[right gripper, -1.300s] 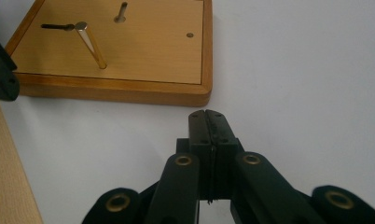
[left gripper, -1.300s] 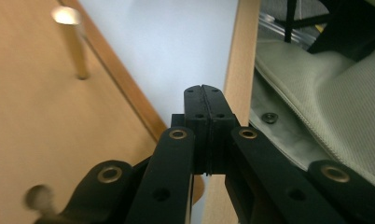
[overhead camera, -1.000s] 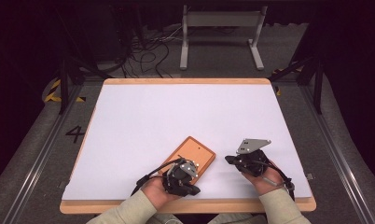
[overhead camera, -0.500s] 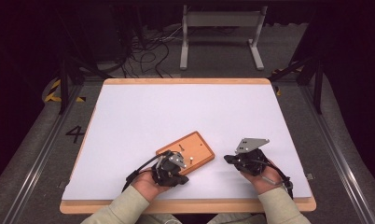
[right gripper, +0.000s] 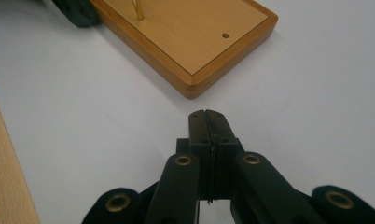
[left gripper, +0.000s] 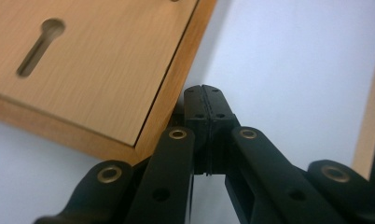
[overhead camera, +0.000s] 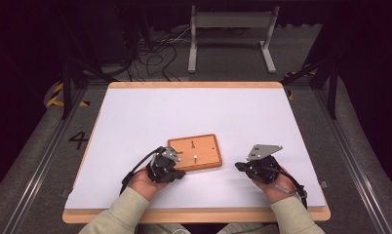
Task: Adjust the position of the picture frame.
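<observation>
A flat wooden board lies on the white table top, nearly square to its edges. It has a keyhole slot, a thin upright peg and a small hole. My left gripper is shut with nothing between its jaws. In the left gripper view its tips rest against the side of the board. My right gripper is also shut and holds nothing. It lies on the table a short way right of the board, and its tips point at the board's corner.
The table's wooden front rim runs just behind both hands. Beyond the far edge are cables and a grey metal stand on the floor. White surface stretches to the left, the right and the far side of the board.
The left hand has slid left along the table. The board has turned with it, from a diagonal lie to nearly level with the table edge. The right hand has stayed put.
</observation>
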`<state>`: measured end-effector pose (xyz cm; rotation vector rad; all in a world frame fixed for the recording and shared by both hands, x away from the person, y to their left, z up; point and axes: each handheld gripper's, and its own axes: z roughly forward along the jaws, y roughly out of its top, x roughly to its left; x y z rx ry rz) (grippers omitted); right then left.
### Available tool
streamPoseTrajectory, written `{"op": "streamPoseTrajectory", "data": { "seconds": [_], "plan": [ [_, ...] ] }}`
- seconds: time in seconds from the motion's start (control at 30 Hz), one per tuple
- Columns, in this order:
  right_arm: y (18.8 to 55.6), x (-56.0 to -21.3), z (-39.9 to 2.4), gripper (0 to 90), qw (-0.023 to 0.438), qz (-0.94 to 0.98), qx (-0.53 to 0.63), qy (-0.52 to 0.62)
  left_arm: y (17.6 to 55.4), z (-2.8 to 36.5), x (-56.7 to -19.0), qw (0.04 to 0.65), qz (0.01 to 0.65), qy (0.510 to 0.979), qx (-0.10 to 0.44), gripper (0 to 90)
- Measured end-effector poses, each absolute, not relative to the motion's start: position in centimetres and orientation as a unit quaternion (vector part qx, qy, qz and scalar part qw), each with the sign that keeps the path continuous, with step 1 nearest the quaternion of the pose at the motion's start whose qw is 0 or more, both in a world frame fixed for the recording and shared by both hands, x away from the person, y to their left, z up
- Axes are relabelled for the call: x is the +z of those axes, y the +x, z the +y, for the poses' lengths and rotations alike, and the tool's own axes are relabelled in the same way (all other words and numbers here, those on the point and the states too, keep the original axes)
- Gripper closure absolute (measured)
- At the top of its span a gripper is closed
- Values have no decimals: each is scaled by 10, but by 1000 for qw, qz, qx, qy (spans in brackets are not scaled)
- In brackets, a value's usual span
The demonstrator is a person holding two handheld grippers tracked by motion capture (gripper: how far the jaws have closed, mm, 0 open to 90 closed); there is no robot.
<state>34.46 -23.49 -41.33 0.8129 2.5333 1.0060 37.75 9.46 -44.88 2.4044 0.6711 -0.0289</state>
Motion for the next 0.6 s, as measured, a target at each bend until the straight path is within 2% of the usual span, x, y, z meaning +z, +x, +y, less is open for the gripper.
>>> {"op": "streamPoseTrajectory", "data": {
  "seconds": [0.23,0.4,0.43,0.53,0.6],
  "plan": [
    [344,-414,-235,900,147,881,349,284,386,104,-450,323,266,908,23,898],
    [345,-415,-234,900,147,881,349,284,389,109,-451,327,273,904,35,897],
    [345,-414,-234,900,147,881,349,283,389,110,-451,328,279,902,24,896],
    [345,-414,-235,900,146,881,350,284,386,112,-448,357,254,899,0,831],
    [346,-415,-236,900,147,880,350,284,383,112,-443,373,238,897,8,817]
  ]
}}
